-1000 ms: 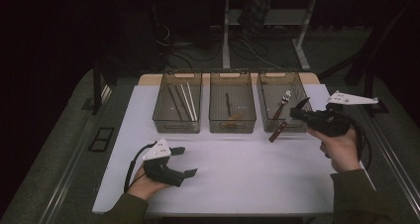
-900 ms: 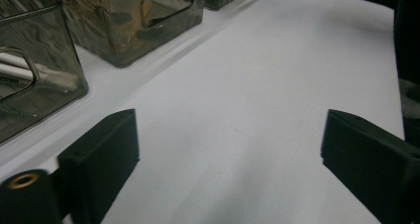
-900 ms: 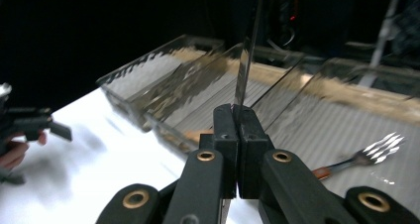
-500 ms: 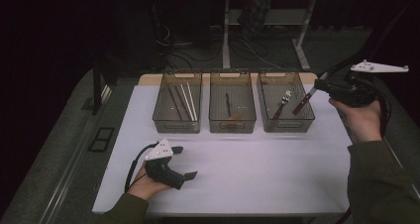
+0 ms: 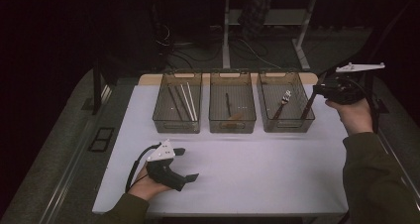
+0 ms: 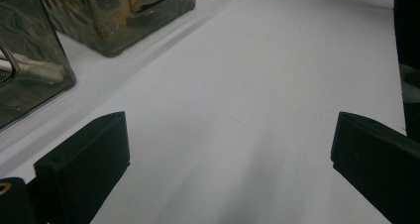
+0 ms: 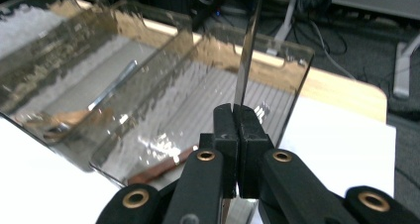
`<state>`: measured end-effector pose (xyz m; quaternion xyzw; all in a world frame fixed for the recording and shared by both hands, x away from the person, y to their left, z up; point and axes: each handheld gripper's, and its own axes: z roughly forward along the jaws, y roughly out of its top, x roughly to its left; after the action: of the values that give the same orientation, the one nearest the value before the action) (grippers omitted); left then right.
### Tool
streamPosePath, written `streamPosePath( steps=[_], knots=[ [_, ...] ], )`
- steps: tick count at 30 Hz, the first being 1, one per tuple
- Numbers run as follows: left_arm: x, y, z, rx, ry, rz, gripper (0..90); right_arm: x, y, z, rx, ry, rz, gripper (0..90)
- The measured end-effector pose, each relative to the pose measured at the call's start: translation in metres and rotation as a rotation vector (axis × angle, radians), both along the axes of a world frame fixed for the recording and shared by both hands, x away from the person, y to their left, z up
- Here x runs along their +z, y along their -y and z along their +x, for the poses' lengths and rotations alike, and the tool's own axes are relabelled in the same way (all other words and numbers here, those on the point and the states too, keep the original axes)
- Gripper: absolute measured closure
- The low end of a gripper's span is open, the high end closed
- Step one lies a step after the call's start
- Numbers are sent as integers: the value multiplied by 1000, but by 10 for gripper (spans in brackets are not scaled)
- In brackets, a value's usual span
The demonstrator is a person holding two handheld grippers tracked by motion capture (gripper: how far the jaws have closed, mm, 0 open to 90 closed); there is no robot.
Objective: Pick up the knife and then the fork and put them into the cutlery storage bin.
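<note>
Three smoky clear bins stand in a row at the back of the white table. My right gripper hovers at the right rim of the right bin. It is shut on a thin metal utensil, whose blade crosses the jaws and slants down along the bin's right wall. A fork lies in that bin, and a brown handle shows at its floor. My left gripper rests open on the table's front left, with nothing between its jaws.
The left bin holds several long thin sticks. In the middle bin lies a dark utensil with a wooden handle. Beyond the table are dark floor, cables and desk legs. A sleeve covers the table's front right corner.
My right gripper has risen from the table in front of the right bin and moved back and right, carrying the utensil to the bin's right rim. The left gripper has stayed put.
</note>
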<state>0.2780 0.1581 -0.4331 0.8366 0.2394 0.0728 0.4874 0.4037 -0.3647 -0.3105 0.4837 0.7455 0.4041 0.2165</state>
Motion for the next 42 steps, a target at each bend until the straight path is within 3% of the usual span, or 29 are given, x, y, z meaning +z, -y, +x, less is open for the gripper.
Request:
streamPosePath(
  steps=[8, 14, 20, 24, 27, 30, 36, 42],
  knots=[
    [0, 1, 0, 1, 1, 4, 0, -20, -2, 10, -3, -90, -62, 886],
    [0, 1, 0, -1, 2, 5, 0, -31, -9, 19, -16, -68, -21, 882],
    [1, 1, 0, 11, 8, -6, 3, -42, -24, 34, -9, -43, -44, 882],
    [1, 1, 0, 9, 5, -4, 2, -49, -31, 42, -7, -49, -40, 874],
    [0, 2, 0, 9, 4, -6, 3, -57, -35, 48, -9, -78, -40, 863],
    [0, 2, 0, 6, 3, -6, 3, -64, -40, 51, -7, -101, -52, 818],
    [0, 2, 0, 6, 0, -4, 3, -65, -42, 50, -5, -95, -17, 704],
    [-1, 2, 1, 8, -1, -2, 3, -60, -39, 47, 43, -103, 79, 467]
  ],
)
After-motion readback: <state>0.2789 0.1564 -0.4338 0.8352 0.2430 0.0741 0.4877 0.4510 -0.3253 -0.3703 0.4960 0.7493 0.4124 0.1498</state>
